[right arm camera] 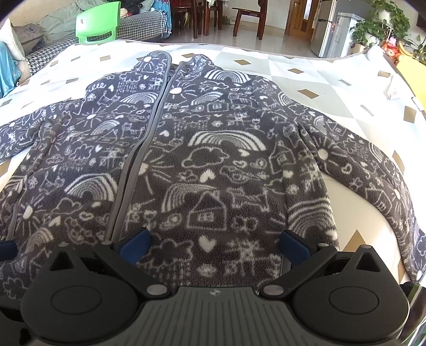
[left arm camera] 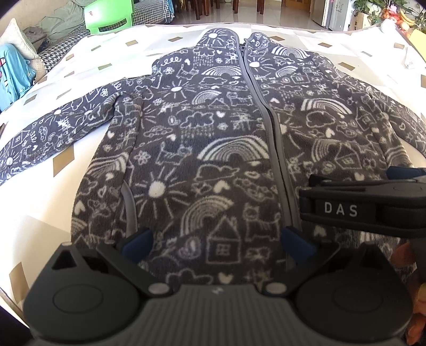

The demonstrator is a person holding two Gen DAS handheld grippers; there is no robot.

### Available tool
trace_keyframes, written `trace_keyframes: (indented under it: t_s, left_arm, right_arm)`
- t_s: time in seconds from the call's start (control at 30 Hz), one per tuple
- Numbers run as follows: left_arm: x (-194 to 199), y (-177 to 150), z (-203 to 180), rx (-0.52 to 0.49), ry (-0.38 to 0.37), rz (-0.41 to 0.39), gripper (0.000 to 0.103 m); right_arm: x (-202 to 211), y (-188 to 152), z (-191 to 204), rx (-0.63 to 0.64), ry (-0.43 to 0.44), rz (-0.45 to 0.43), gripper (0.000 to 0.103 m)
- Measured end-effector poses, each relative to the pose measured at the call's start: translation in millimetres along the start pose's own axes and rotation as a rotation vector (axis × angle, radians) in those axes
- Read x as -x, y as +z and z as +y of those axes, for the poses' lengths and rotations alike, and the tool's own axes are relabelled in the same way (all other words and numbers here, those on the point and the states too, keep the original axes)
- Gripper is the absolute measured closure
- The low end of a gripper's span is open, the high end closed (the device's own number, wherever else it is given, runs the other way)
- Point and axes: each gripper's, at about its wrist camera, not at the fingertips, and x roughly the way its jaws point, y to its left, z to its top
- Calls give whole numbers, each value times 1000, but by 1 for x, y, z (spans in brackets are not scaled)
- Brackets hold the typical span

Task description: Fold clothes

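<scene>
A dark grey fleece jacket (left arm camera: pixel 213 138) with white doodle prints lies flat, front up and zipped, on a white patterned cloth (left arm camera: pixel 40 207). Both sleeves spread outward. My left gripper (left arm camera: pixel 217 241) hovers open over the hem left of the zipper, with only fleece showing between its blue pads. The right gripper's black body, marked DAS, shows at the right of the left wrist view. In the right wrist view, the same jacket (right arm camera: pixel 213 165) fills the frame. My right gripper (right arm camera: pixel 215 242) stands open over the hem right of the zipper (right arm camera: pixel 133 159).
A green plastic chair (right arm camera: pixel 95 24) and a houndstooth sofa (right arm camera: pixel 143 25) stand beyond the far left edge. Wooden chairs (right arm camera: pixel 247 16) and plants (right arm camera: pixel 383 24) are further back. A paper slip (right arm camera: pixel 392 91) lies at the far right. The right sleeve (right arm camera: pixel 378 170) reaches the table's right edge.
</scene>
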Motion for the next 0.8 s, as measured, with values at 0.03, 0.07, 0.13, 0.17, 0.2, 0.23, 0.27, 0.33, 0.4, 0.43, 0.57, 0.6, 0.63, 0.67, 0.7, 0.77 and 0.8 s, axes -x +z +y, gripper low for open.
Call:
trace_keyframes:
  t_s: [0.03,0.07,0.13,0.17,0.2,0.23,0.27,0.33,0.4,0.43,0.57,0.6,0.63,0.67,0.7,0.77,0.8]
  left_arm:
    - [0,0,0,1,0,3,0]
    - [1,0,0,2,1,7,0]
    - [1,-1,0,2,3,16,0]
    - [2,-1,-1,-1,5,20,0]
    - [3,-1,-1,-4,7,24,0]
    - [3,-2,-2,-7,9,28,0]
    - [3,-2,-2,-8,10,32,0]
    - [4,-3,-2,-10,11,42,0]
    - [5,-4,-2,-12,11,53,0]
    - [5,-5,-2,-13,12,58,0]
    - [7,-6,-3,-16,18,83,0]
    - [8,-7,-4,-18,20,88,0]
    - [8,-7,-4,-20,22,93,0]
    - [9,-8,-5,-23,24,97,0]
    - [9,-8,-5,-23,24,101,0]
    - [10,-9,-5,-18,24,113,0]
    - [10,-9,-5,-15,24,120,0]
  right_arm:
    - [0,0,0,1,-1,-3,0]
    - [0,-1,0,1,-1,-5,0]
    - [1,0,0,0,-1,-6,0]
    - [1,0,0,1,0,-6,0]
    - [0,0,-2,2,2,-5,0]
    - [0,0,-2,2,1,-5,0]
    - [0,0,-2,1,1,-5,0]
    - [0,0,-2,-1,-1,-4,0]
    - [0,0,-1,-3,-4,-3,0]
    - [0,0,-1,-4,-5,-3,0]
    - [-1,0,0,-7,-9,-2,0]
    - [-1,0,1,-8,-10,-2,0]
    - [-1,1,1,-9,-10,-1,0]
    - [-1,1,1,-10,-11,0,0]
    - [-2,1,2,-10,-11,2,0]
    - [-2,2,2,-12,-12,9,0]
    - [-2,3,2,-13,-12,15,0]
